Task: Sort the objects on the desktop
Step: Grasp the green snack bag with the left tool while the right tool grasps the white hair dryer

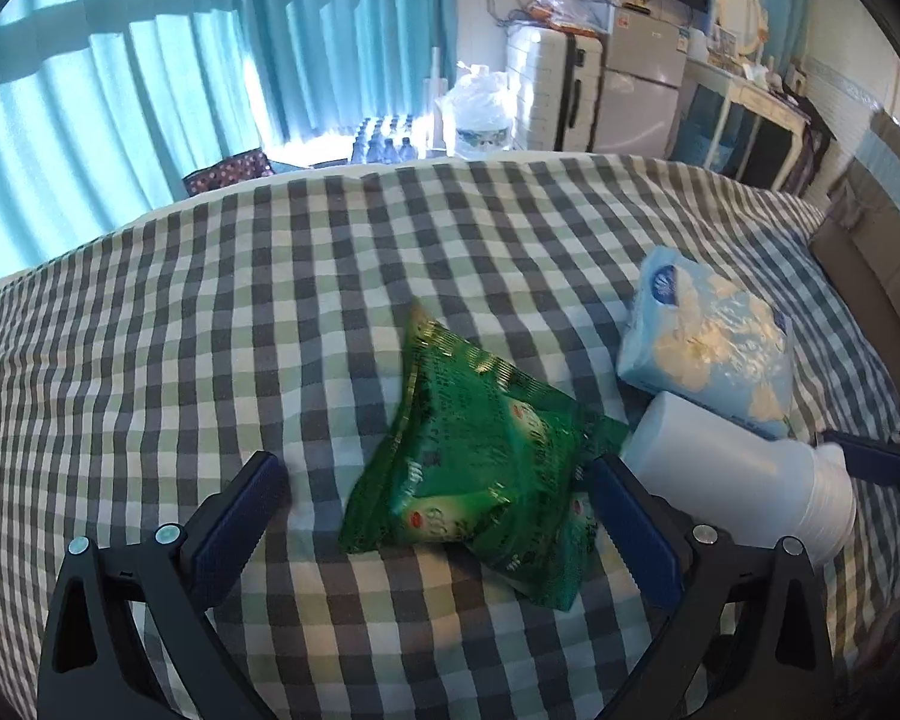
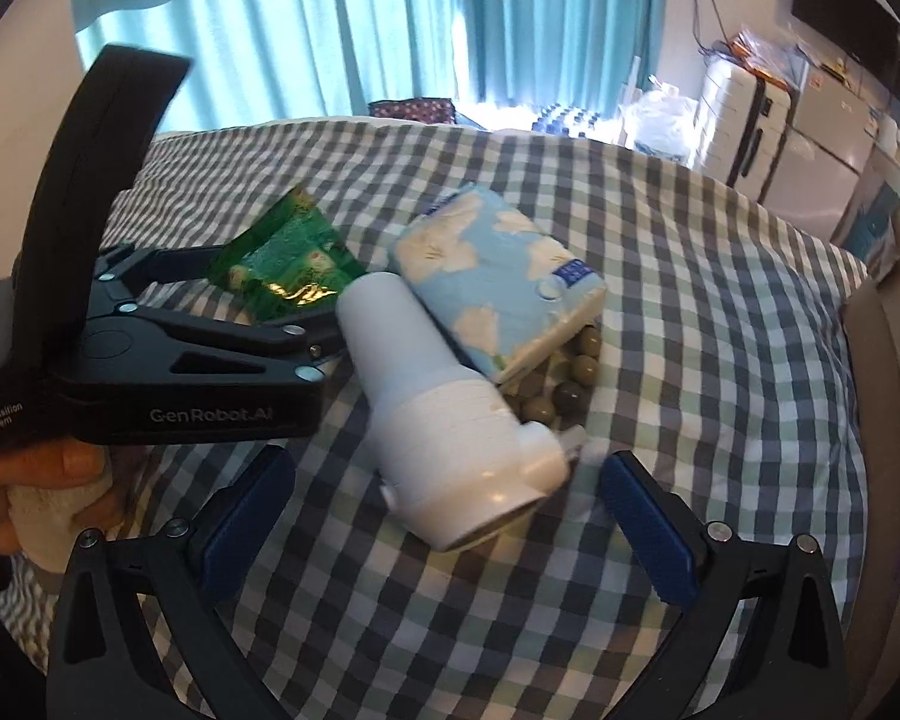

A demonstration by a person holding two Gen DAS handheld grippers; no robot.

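Green crinkled snack bag (image 1: 480, 468), unopened

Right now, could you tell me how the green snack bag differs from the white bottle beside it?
The green snack bag is a flat, crinkly, shiny printed pouch; the white bottle is a smooth, plain, rigid cylinder. The bag sits between the open jaws of the left gripper; the bottle lies in front of the open right gripper, its cap end nearest. The bottle touches the blue tissue pack; the bag lies apart from it. Both lie on the checked cloth.
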